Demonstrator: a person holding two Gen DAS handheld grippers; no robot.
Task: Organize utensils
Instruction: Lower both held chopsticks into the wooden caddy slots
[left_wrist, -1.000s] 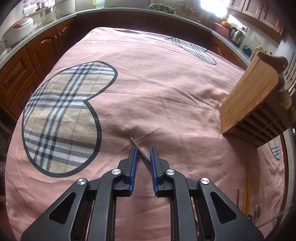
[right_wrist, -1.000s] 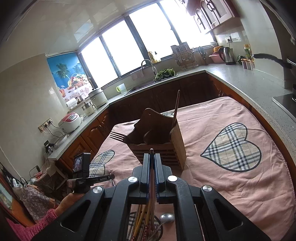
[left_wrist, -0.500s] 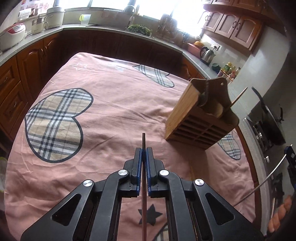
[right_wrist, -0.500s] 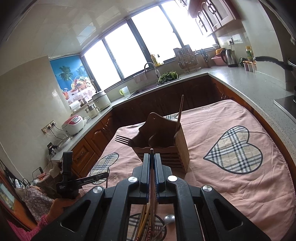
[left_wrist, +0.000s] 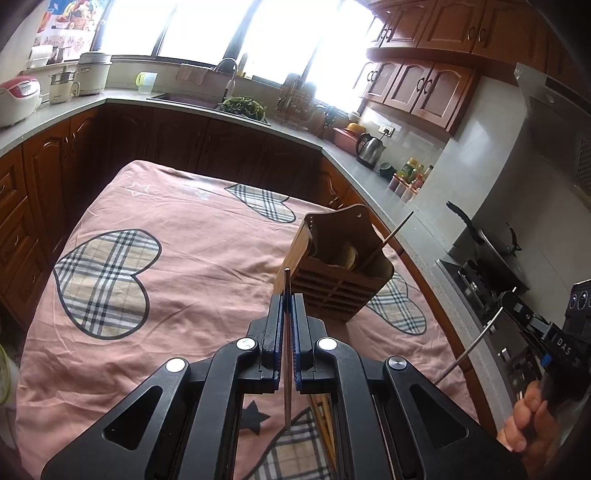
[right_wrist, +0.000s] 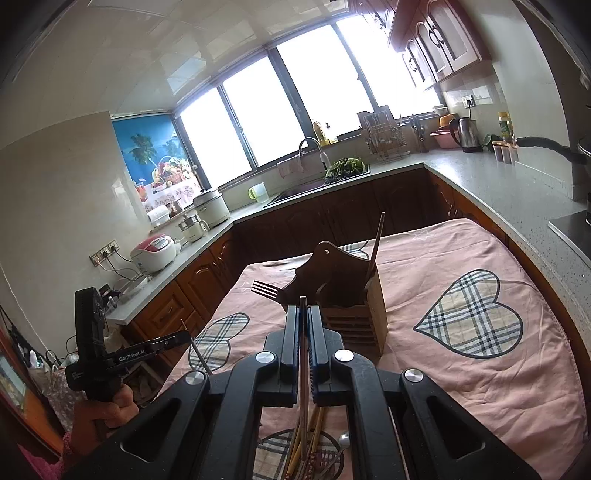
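A wooden utensil holder (left_wrist: 334, 271) (right_wrist: 351, 299) stands on the pink tablecloth, with a chopstick (right_wrist: 377, 236) and a fork (right_wrist: 265, 289) sticking out. My left gripper (left_wrist: 287, 301) is shut on a thin metal chopstick (left_wrist: 287, 350), held above the table just short of the holder. My right gripper (right_wrist: 303, 314) is shut on a brown wooden chopstick (right_wrist: 303, 373), also lifted, pointing at the holder. Each gripper also shows in the other's view: the right (left_wrist: 517, 308) at the right edge, the left (right_wrist: 183, 336) at the left.
Loose chopsticks and a spoon (right_wrist: 314, 448) lie on the cloth under my right gripper. Kitchen counters (right_wrist: 498, 184) wrap around the table, with a kettle (left_wrist: 369, 149), rice cookers (right_wrist: 153, 253) and a stove with a pan (left_wrist: 491, 254) on the right.
My left gripper closed on the metal chopstick, lifted it off the cloth and turned toward the holder. My right gripper stayed nearly still, holding its chopstick.
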